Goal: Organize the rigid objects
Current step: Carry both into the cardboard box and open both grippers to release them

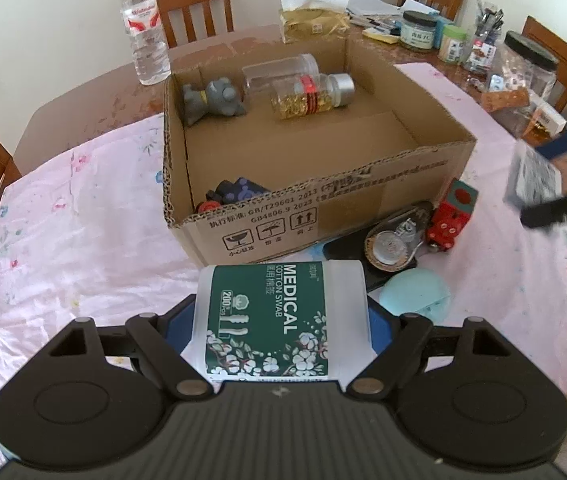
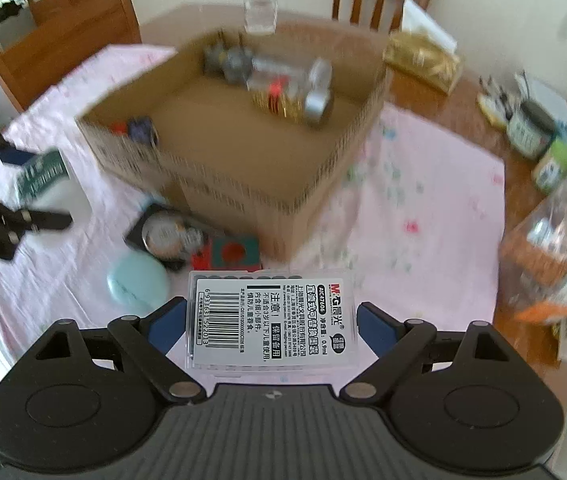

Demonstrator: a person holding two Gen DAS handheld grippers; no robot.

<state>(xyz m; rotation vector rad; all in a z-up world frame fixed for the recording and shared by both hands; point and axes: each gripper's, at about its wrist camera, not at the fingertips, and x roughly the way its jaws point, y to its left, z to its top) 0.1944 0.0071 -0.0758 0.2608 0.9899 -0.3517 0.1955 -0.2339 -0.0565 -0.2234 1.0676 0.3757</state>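
1. On my left wrist camera, a water bottle (image 1: 144, 28) stands upright on the bare wooden table (image 1: 95, 96) beyond the far left corner of the cardboard box (image 1: 323, 208).
2. My left gripper (image 1: 281, 320) holds a cotton swab tub (image 1: 279, 320) with a green label; the blue pads (image 1: 379, 330) press against its 2 sides, and it hangs above the pink tablecloth (image 1: 83, 240) just in front of the box.
3. Inside the box I see a grey toy figure (image 1: 213, 100) at the far left, 2 clear jars lying on their sides at the far wall, the nearer one a jar with gold contents (image 1: 311, 98), and a dark toy (image 1: 235, 194) in the near left corner.
4. Right of the swab tub, a round mint-green lid (image 1: 415, 292) lies on the cloth, near a red toy vehicle (image 1: 449, 216) that sits at the box's front right corner.
5. On my right wrist camera, which is blurred, my right gripper (image 2: 271, 322) carries a clear plastic case (image 2: 271, 320) with a barcode label. Its left pad touches the case; the right pad shows a thin gap, so I cannot tell how firm the grip is.
6. The case hangs over the cloth in front of the box's near corner.
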